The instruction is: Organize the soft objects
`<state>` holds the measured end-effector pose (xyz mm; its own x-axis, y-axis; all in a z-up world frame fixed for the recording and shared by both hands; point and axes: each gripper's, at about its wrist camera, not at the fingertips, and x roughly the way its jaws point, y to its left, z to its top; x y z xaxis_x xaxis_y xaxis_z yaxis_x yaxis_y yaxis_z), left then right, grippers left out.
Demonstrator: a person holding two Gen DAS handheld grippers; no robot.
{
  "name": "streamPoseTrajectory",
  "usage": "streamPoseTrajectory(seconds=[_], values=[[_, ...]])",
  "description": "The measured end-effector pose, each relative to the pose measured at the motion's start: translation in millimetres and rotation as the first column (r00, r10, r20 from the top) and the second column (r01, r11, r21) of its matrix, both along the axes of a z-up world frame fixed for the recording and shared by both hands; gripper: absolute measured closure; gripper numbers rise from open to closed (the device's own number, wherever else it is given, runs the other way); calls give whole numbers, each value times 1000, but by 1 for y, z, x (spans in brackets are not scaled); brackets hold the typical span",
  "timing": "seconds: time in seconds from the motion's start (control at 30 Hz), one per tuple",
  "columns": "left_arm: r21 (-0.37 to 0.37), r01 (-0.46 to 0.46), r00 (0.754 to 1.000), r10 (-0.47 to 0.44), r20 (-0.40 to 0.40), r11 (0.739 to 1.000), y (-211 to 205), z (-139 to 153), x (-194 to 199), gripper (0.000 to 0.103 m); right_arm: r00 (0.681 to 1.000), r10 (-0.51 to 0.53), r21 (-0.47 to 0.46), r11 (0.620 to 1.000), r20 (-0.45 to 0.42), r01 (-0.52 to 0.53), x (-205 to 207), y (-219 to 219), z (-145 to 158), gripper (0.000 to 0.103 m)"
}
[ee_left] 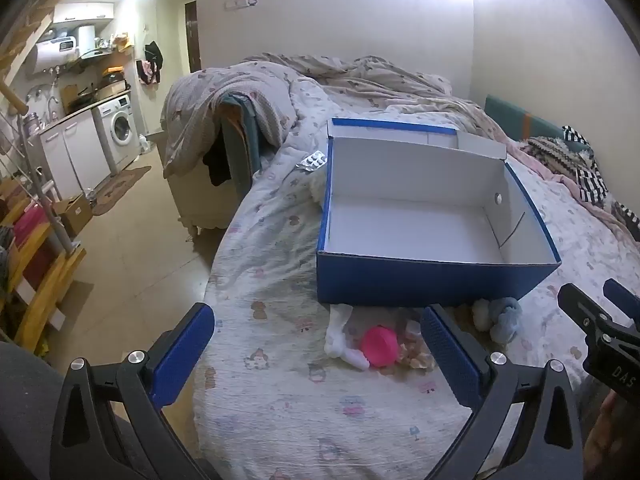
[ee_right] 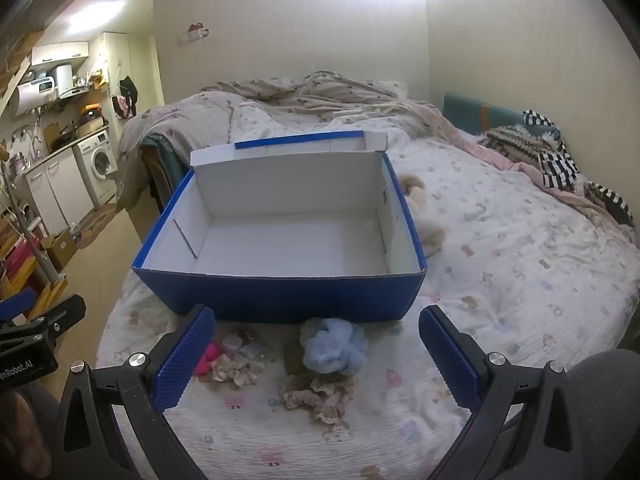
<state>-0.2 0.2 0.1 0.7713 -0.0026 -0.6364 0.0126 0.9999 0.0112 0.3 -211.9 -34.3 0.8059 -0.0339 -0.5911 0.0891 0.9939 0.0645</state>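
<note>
- So, both sets of tongs are wide open with nothing between the pads: left tongs and right tongs hover low over the near edge of the bed.
- Blue box with a white inside sits on the bedspread, flap up at the back, nothing in it.
- Soft stuff is all in a little row on the bed just in front of the box: fluffy light-blue scrunchie, beige lace scrunchie nearer the camera, another frilly beige one to its left.
- Pink round thing and white sock lie side by side, seen from the left wrist.
- Beige plush thing lies right of the box, partly hidden.
- Blister pack lies left of the box's far corner.
</note>
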Motion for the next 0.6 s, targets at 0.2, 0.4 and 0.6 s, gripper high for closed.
streamPoseTrajectory(seconds=[0.2,0.4,0.6], values=[[0,-7,1000,7,2,1000,2,1,-1,0,1000,0,0,1000,0,0,0,0,0,0],[7,-1,1000,1,-3,1000,0,1,-1,0,1000,-1,-2,1000,-7,1,1,1,-1,0],[9,3,1000,-3,-7,1000,0,0,0,0,1000,0,-2,1000,-8,0,-1,0,0,0]])
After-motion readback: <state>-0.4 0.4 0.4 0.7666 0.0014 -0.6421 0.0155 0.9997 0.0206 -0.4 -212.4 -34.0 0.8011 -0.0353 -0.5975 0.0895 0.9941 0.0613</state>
